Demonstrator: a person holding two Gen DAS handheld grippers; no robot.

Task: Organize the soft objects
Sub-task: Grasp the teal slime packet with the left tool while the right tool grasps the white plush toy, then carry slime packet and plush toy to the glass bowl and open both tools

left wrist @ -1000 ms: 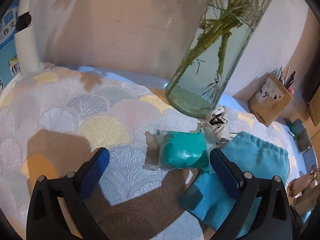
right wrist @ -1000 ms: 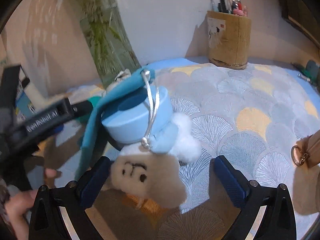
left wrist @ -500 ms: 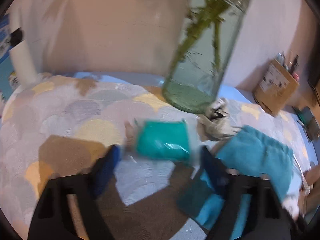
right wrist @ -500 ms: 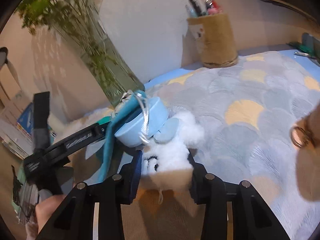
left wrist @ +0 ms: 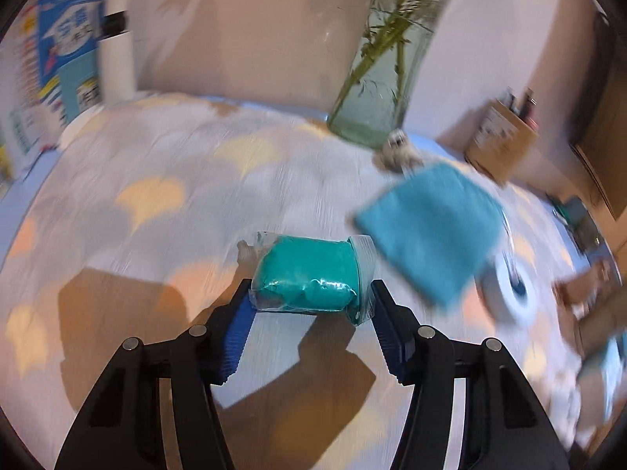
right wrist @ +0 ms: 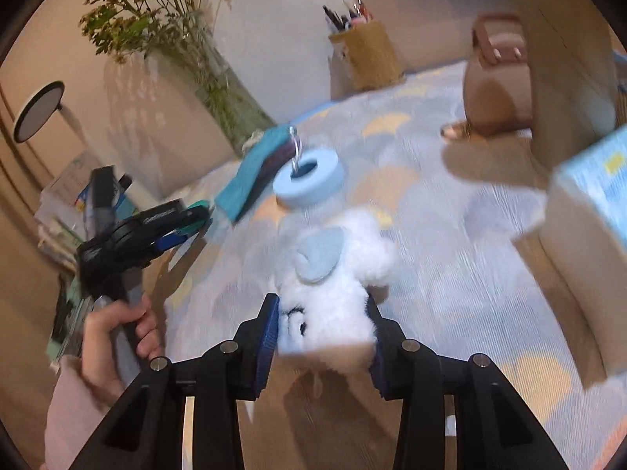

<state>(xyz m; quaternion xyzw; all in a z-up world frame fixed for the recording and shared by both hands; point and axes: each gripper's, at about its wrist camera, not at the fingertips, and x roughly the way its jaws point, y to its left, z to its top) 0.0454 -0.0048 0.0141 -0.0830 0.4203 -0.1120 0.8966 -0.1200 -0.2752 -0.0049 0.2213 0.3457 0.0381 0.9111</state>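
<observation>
Both tools have just closed: your left tool (left wrist: 311, 305), angled down, pinches the wrapped teal bundle (left wrist: 309, 276); your right tool (right wrist: 325, 331) clamps the white plush (right wrist: 337, 293).

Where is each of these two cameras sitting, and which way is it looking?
Left wrist: rides the left tongs, looking down along them at the teal wrapped packet they clamp; only its fingers show.
Right wrist: rides the right tongs, gripping the white plush toy; the person's left hand shows.
Shared: vase, blue pouch, pen holder.
</observation>
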